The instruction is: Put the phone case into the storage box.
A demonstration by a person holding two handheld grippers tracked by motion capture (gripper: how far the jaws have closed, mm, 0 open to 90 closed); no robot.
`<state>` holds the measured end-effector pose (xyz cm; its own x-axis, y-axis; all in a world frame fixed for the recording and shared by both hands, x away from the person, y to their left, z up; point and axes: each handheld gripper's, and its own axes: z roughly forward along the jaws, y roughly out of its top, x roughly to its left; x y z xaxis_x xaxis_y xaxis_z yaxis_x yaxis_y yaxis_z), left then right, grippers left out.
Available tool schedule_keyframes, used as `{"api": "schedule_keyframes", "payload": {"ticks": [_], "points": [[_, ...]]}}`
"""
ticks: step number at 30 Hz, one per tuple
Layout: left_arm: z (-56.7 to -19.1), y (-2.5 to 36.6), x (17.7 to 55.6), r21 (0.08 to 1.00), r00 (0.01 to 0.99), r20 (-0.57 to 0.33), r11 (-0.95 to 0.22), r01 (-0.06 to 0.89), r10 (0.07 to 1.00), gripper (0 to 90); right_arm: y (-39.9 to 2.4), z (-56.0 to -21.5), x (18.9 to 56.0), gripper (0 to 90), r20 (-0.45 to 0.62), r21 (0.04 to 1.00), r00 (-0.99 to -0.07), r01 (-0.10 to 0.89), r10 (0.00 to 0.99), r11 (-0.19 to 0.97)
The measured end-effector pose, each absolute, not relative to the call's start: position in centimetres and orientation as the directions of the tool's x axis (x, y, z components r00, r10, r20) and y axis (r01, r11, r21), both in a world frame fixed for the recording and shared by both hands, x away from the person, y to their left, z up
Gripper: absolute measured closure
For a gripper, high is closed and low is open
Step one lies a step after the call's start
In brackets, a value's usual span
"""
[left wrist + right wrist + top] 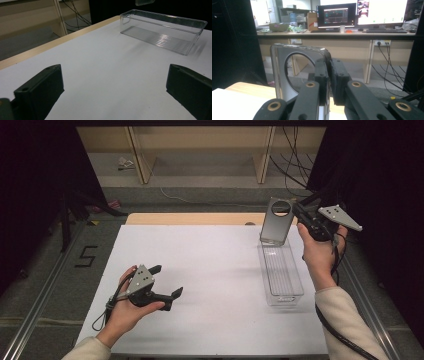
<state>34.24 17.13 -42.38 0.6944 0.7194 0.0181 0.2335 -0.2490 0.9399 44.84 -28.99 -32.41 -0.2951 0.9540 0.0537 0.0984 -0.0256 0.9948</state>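
Clear plastic marks the bin (281,272), lying on the white table (210,270) at about three o'clock from above. Over its far end, near one o'clock, the right gripper (295,211) pinches a grey lid (276,221) with a round hole, held upright. At eight o'clock the left gripper (166,281) rests with jaws spread.

From the left gripper view, the bin (162,31) sits at one o'clock.

From the right gripper view, the jaws clamp the lid's (294,70) edge.

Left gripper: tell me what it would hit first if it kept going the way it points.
Probably the clear bin. The left gripper has open jaws over bare white table, and the bin lies ahead, slightly right. Depth is unclear.
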Motion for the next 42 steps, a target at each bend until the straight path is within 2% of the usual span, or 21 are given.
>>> {"api": "schedule_keyframes", "payload": {"ticks": [42], "points": [[-42.6, 17.2, 34.4, 0.937, 0.692, 0.016, -0.252, 0.241, 0.722, 0.7, -29.9, -32.9, 46.5, 85.1, 0.017, 0.995, -0.242, 0.101, 0.970, 0.007]]}}
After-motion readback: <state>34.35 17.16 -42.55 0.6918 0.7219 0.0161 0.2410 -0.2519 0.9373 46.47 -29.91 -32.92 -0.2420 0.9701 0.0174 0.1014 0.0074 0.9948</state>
